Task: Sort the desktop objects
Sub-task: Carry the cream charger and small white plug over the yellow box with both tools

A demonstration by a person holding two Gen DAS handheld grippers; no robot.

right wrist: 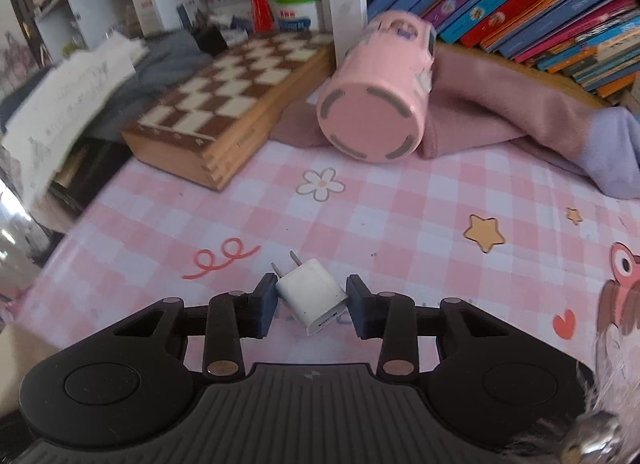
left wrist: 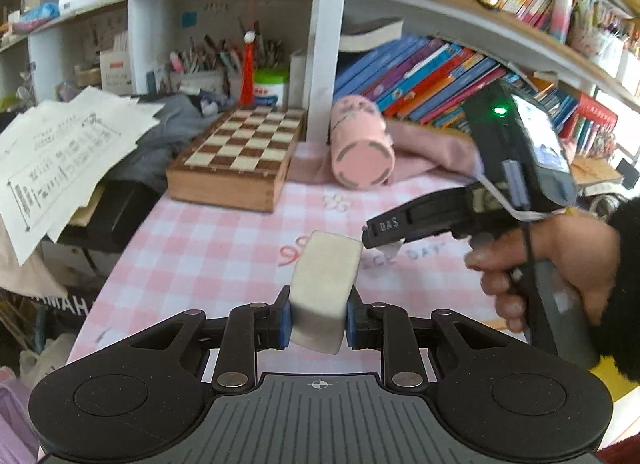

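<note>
Left wrist view: left gripper (left wrist: 319,322) clamped on an off-white rectangular eraser block (left wrist: 325,288), blue pads (left wrist: 285,323) pressed against both its sides, block lifted above the pink checked tablecloth (left wrist: 208,248) and tilted away from the camera. Beyond the block, a wooden chessboard box (left wrist: 240,155) closed and flat on the cloth. Right of the chessboard, a pink cup (left wrist: 360,147) on its side, round base toward the camera, resting on a pink cloth (left wrist: 432,147). Left of the chessboard, loose printed papers (left wrist: 60,159) overhanging the desk edge. Behind the chessboard, a white shelf post (left wrist: 326,39), a red tassel (left wrist: 248,71) and a row of leaning books (left wrist: 432,75). Right of the block, the right gripper (left wrist: 370,232) held by a hand (left wrist: 552,264), green light lit on its body, black fingers pointing toward the block; spread of those fingers not discernible from here.

Right wrist view: right gripper (right wrist: 312,306) spread wide just above the tablecloth (right wrist: 400,223), with a white plug charger (right wrist: 313,295) lying on the cloth between the fingers (right wrist: 265,306), prongs pointing toward the chessboard (right wrist: 224,107); left finger at or nearly at the charger's prong end, contact unclear, right finger at or just beside its corner, nothing gripped. Right of the chessboard, the cup (right wrist: 376,111) on its side against the pink cloth (right wrist: 500,111). Near the charger, a printed flower, red squiggle and star on the tablecloth.
</note>
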